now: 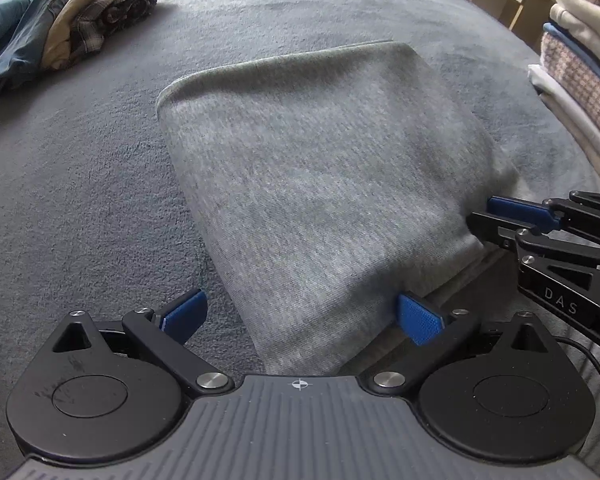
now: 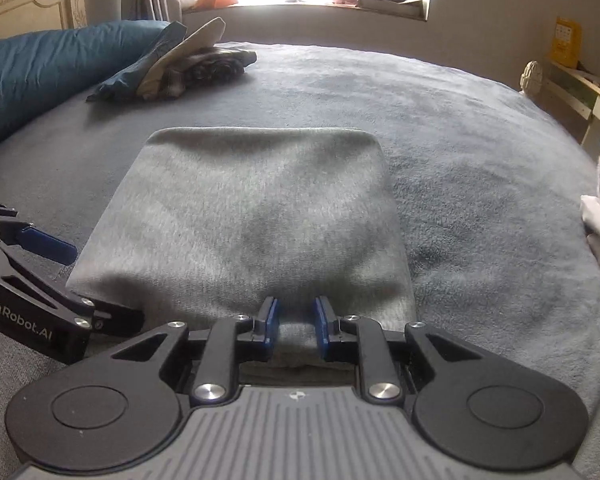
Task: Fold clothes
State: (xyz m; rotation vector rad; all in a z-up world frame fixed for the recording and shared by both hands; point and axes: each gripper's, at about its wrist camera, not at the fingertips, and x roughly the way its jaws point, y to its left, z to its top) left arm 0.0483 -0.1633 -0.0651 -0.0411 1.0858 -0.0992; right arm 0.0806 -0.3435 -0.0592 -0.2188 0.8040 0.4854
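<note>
— Looking at the grey garment, where did it lie?

— Folded into a squarish packet on the bed, about the middle of the blanket, its near edge lifted toward the person. The folded edge pointed at the far side of the bed.

— Why was the near edge up?

— The right tool had its blue pads nearly together with a pinch of grey cloth between them, so I judged it was carrying that edge. Probably for one more fold, or to slide the packet.

— And the left tool?

— Spread wide, pads either side of the near corner, gripping nothing. It seemed set to take that corner so both ends would rise evenly.

— What else was on the bed?

— A heap of unfolded clothes at the far left corner, and a stack of folded ones along the right edge, likely where this piece belonged.
</note>
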